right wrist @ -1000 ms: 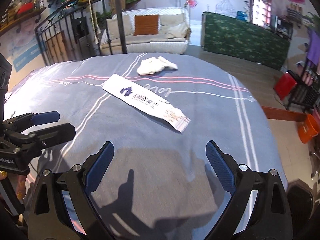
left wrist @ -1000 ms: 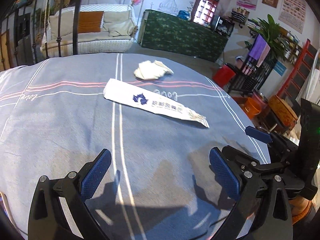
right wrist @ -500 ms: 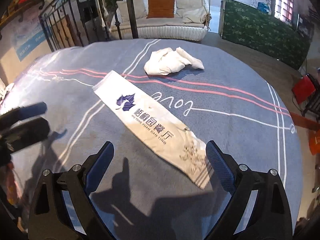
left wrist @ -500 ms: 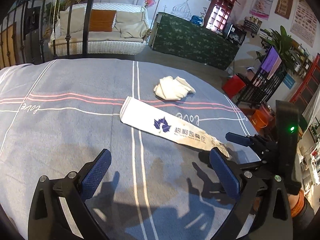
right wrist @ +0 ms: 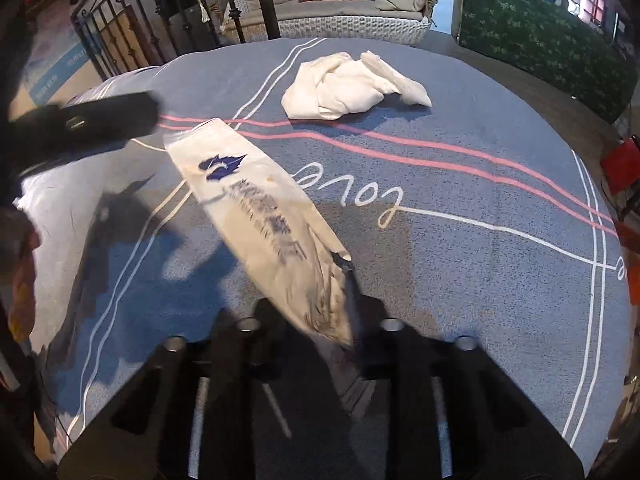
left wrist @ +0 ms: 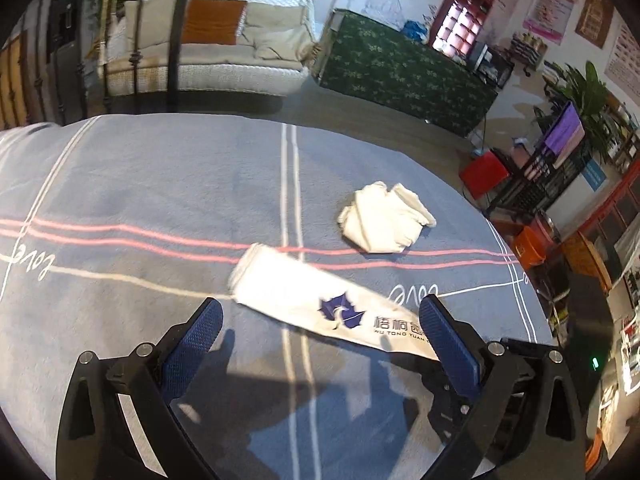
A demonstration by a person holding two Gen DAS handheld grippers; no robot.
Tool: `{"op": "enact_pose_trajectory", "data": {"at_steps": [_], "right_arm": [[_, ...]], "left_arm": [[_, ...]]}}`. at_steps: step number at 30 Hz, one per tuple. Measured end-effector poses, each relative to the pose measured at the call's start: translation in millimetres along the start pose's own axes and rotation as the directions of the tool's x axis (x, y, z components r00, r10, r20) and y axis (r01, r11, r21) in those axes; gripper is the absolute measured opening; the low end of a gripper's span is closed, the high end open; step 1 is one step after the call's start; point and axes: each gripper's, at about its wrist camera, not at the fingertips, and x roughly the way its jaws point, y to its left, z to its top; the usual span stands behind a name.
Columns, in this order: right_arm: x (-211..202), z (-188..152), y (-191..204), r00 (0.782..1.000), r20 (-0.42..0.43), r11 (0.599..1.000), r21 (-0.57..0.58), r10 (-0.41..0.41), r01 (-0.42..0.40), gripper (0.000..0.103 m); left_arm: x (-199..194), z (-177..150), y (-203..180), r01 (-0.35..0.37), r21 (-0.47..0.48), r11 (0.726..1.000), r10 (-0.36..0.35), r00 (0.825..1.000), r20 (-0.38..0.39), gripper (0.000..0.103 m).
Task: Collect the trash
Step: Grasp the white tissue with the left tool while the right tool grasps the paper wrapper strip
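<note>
Now closing: right gripper [right wrist: 316, 320], its dark fingers coming together on the near end of the long white wrapper [right wrist: 264, 220]. Crumpling up between the fingers, that near end; blurring in the right wrist view, so hard to tell how firmly the pads are pressing. Stretching away from the fingers across the blue tablecloth [right wrist: 460, 260], the rest of the wrapper, with its far end reaching up to the pink stripes. Showing a blue leaf mark and dark letters on its top side.

Lying farther back on the cloth, past the pink stripes and apart from the wrapper: crumpled white napkin [right wrist: 348, 88]. Not touching either gripper.

Hanging over the cloth with its blue fingers spread wide: left gripper [left wrist: 320, 340]. Holding nothing. Reaching in between those two fingers, from the far side, the wrapper's other end in the left wrist view, with the right-hand finger covering part of the printed letters. Not touching the wrapper, as far as can be seen. Showing as a dark blurred bar at the left edge of the right wrist view, that same left gripper.

Standing behind the table: white wicker sofa [left wrist: 208, 60] with an orange cushion, and a green patterned counter [left wrist: 400, 68] next to it.
</note>
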Motion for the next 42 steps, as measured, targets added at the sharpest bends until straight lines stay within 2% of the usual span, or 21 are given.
{"op": "enact_pose_trajectory", "data": {"at_steps": [4, 10, 16, 17, 18, 21, 22, 24, 27, 30, 34, 38, 42], "right_arm": [[-10.5, -6.1, 6.2, 0.999, 0.005, 0.999, -0.015, -0.035, 0.035, 0.008], [-31.0, -20.6, 26.6, 0.997, 0.028, 0.994, -0.080, -0.067, 0.069, 0.007], [-40.2, -32.5, 18.4, 0.999, 0.021, 0.999, -0.017, -0.042, 0.042, 0.007], [-40.4, -32.6, 17.3, 0.999, 0.016, 0.999, -0.005, -0.038, 0.038, 0.007], [-40.5, -33.4, 15.4, 0.999, 0.013, 0.999, 0.007, -0.034, 0.034, 0.007], [-40.6, -35.1, 13.8, 0.999, 0.012, 0.999, 0.028, -0.033, 0.032, 0.007], [-39.2, -33.2, 16.5, 0.999, 0.010, 0.999, 0.030, -0.030, 0.030, 0.007], [-38.6, -32.7, 15.3, 1.000, 0.010, 0.999, 0.030, -0.029, 0.029, 0.007], [-40.0, -32.6, 15.7, 0.999, 0.017, 0.999, 0.030, -0.028, 0.028, 0.007], [-41.0, -35.8, 12.3, 0.999, 0.020, 0.999, 0.034, -0.040, 0.039, 0.007], [-45.3, -41.9, 9.4, 0.998, 0.028, 0.998, 0.051, -0.047, 0.046, 0.007], [-52.6, -49.1, 10.0, 0.997, 0.042, 0.996, 0.064, -0.064, 0.062, 0.007], [-61.0, -57.0, 11.9, 0.996, 0.054, 0.995, 0.074, -0.070, 0.066, 0.007]], "left_arm": [[20.6, 15.1, -22.7, -0.010, 0.076, 0.997, 0.014, 0.999, -0.044, 0.097], [63.8, 36.9, -50.3, -0.032, 0.176, 0.984, 0.057, 0.989, -0.135, 0.097], [94.5, 40.5, -63.8, -0.090, 0.260, 0.961, 0.139, 0.975, -0.174, 0.097], [96.8, 39.4, -65.6, -0.105, 0.274, 0.956, 0.157, 0.973, -0.172, 0.096], [99.0, 37.5, -65.6, -0.122, 0.286, 0.950, 0.174, 0.970, -0.167, 0.087], [97.4, 36.0, -58.9, -0.097, 0.243, 0.965, 0.141, 0.975, -0.171, 0.066], [94.2, 37.1, -58.5, -0.097, 0.232, 0.968, 0.136, 0.978, -0.160, 0.061], [86.6, 36.6, -58.2, -0.089, 0.217, 0.972, 0.121, 0.983, -0.137, 0.043], [72.2, 32.0, -55.7, -0.081, 0.186, 0.979, 0.101, 0.990, -0.100, 0.026], [58.7, 30.3, -49.5, -0.054, 0.113, 0.992, 0.061, 0.996, -0.061, 0.021], [30.7, 25.7, -31.3, -0.039, 0.013, 0.999, 0.038, 0.999, 0.017, 0.020], [1.3, 14.2, -18.0, -0.017, -0.063, 0.998, 0.022, 0.996, 0.086, 0.020], [-28.5, -3.1, -10.2, -0.028, -0.127, 0.991, 0.048, 0.986, 0.158, 0.020]]}}
